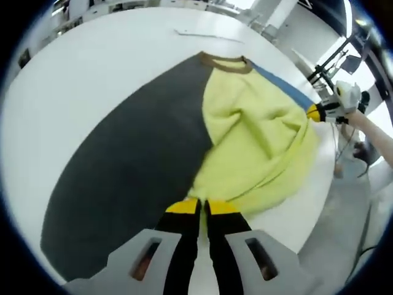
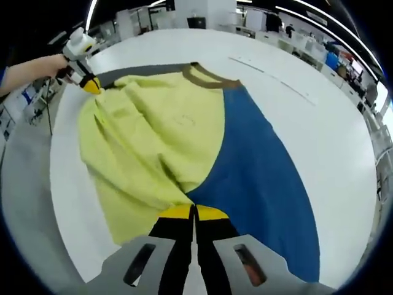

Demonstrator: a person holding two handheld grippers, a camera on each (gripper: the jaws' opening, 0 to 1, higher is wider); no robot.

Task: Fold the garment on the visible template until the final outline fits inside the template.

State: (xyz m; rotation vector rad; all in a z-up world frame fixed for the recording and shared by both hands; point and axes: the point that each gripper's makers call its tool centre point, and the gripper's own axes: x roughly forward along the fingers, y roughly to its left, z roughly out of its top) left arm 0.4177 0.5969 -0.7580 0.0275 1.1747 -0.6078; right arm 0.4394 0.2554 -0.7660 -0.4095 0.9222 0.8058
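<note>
Both grippers, left gripper [image 1: 203, 206] and right gripper [image 2: 194, 212], pinch yellow garment [image 2: 153, 141]; template [image 2: 264, 166] partly hidden, apparently.

A round white table [image 2: 319, 123] carries a yellow garment [image 2: 153, 141] with a brown collar, bunched over a mat that is blue [image 2: 258, 178] on one half and dark grey [image 1: 129, 166] on the other.
</note>
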